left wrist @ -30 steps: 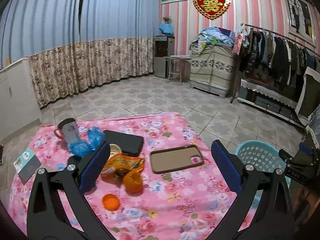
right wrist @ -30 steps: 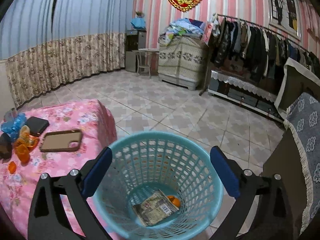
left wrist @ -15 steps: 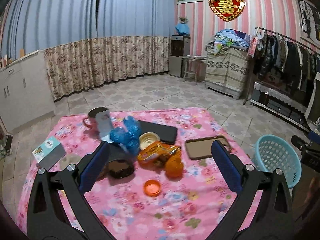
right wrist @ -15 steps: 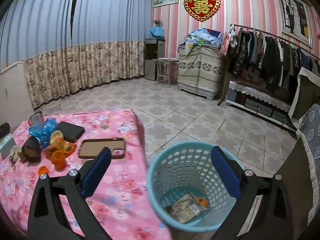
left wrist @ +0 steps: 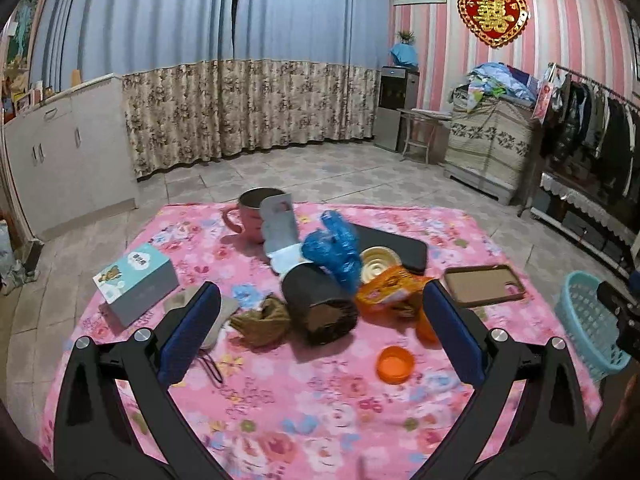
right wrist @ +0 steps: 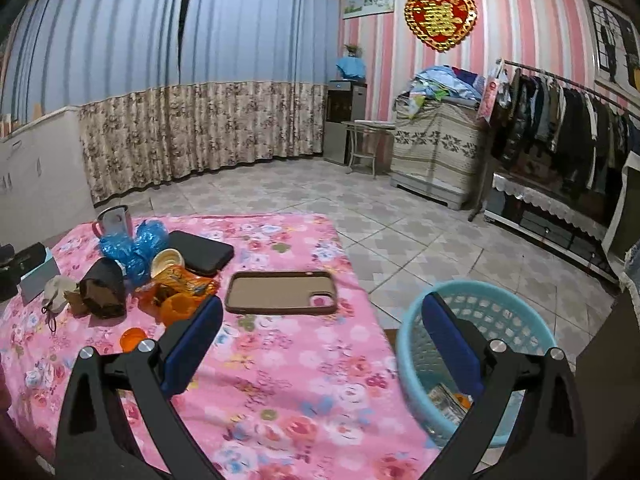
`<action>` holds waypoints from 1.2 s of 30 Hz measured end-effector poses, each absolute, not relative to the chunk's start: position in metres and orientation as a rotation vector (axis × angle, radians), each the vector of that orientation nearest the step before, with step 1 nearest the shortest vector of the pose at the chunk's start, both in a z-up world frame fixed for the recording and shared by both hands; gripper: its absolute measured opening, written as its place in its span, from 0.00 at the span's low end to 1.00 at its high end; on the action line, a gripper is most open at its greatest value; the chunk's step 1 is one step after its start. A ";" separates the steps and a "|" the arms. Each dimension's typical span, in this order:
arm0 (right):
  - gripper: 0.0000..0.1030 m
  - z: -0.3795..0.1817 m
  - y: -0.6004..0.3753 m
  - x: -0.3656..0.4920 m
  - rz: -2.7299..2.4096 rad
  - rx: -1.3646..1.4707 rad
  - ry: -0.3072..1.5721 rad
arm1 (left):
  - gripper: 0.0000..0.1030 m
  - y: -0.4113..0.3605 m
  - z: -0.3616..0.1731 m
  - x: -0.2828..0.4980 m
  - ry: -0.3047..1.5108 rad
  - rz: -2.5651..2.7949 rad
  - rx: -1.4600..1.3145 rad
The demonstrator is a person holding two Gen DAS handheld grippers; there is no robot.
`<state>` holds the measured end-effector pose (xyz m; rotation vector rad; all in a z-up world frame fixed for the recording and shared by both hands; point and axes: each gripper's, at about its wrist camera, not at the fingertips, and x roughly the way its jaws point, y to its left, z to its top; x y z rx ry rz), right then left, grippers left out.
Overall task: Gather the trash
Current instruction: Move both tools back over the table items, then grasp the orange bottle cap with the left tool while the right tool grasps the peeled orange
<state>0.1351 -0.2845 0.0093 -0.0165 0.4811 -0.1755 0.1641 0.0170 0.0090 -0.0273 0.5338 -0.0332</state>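
On the pink floral table point(left wrist: 304, 392) lies a heap of litter: an orange snack wrapper point(left wrist: 390, 290), a crumpled blue plastic bag point(left wrist: 334, 246), a dark paper cup on its side point(left wrist: 320, 306), a crumpled brown tissue point(left wrist: 262, 320), an orange peel piece point(left wrist: 424, 328) and an orange cap point(left wrist: 394, 364). My left gripper point(left wrist: 318, 332) hovers open over the near side of this heap, holding nothing. My right gripper point(right wrist: 320, 344) is open and empty above the table's right edge, beside the turquoise basket point(right wrist: 508, 316), which holds a paper wrapper point(right wrist: 446, 400) and an orange scrap.
A phone case point(right wrist: 280, 292), a black phone point(right wrist: 202, 252), a pink mug point(left wrist: 250, 218), a small round lid point(left wrist: 378, 262) and a tissue box point(left wrist: 136, 284) also lie on the table. The basket point(left wrist: 588, 324) stands on the tiled floor right of the table.
Both grippers swung left, away from the basket and toward the table. The left view now centres on the litter heap; the right has left the basket's mouth for the table edge.
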 end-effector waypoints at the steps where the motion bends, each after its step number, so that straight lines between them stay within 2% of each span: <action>1: 0.95 0.007 -0.280 0.138 -0.172 -0.023 0.477 | 0.95 0.020 0.007 0.165 0.536 -0.030 -0.024; 8: 0.95 -0.011 -0.259 0.157 -0.144 -0.052 0.466 | 0.95 0.047 -0.005 0.177 0.556 0.002 -0.053; 27: 0.93 -0.071 -0.196 0.239 0.050 -0.095 0.681 | 0.95 0.082 -0.025 0.208 0.613 0.085 -0.096; 31: 0.81 -0.079 -0.188 0.247 0.087 -0.108 0.715 | 0.95 0.078 -0.026 0.209 0.608 0.085 -0.077; 33: 0.80 -0.080 -0.185 0.249 0.108 -0.106 0.722 | 0.95 0.078 -0.027 0.210 0.609 0.091 -0.073; 36: 0.72 -0.081 -0.180 0.253 0.149 -0.102 0.732 | 0.95 0.080 -0.028 0.212 0.613 0.101 -0.082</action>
